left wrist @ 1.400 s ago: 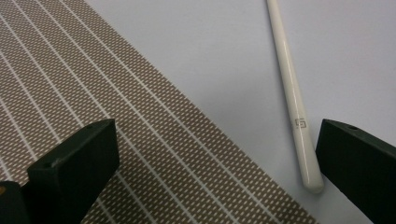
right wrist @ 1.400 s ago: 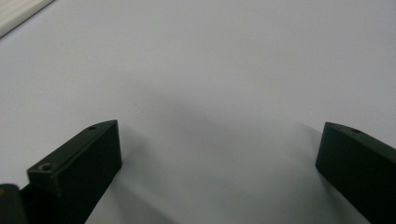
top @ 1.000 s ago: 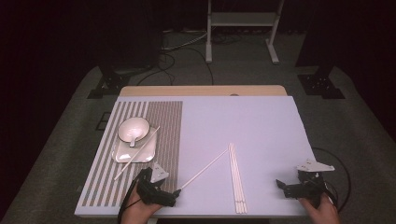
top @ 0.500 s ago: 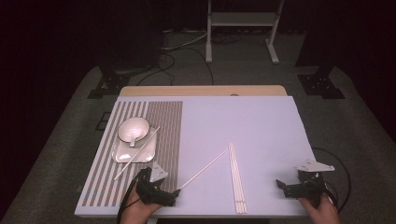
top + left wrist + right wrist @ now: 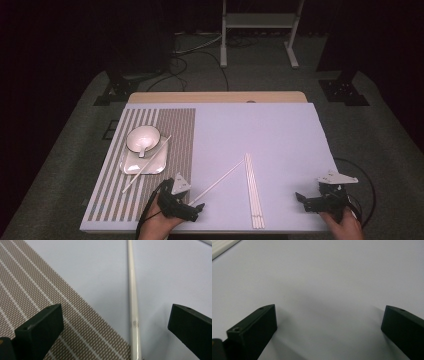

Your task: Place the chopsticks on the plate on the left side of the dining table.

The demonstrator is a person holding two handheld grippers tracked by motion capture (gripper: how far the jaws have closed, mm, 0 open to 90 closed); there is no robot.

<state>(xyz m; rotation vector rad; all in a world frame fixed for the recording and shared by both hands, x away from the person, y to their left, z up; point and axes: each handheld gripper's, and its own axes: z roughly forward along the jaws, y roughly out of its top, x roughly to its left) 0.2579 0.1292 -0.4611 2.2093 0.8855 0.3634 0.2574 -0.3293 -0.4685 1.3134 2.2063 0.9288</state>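
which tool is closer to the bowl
Left. The left tool sits just below and right of the bowl; the right tool is far across the table's right side.

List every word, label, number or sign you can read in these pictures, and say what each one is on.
No readable text anywhere.
White chopstick between the open left gripper jaws: a faint grey band near its lower end, too small and blurred to read.
Striped placemat, bowl, plate and lilac table cover: no lettering visible.

My left gripper view cuts the white chopstick (image 5: 133, 302) at top and bottom — both ends unseen.
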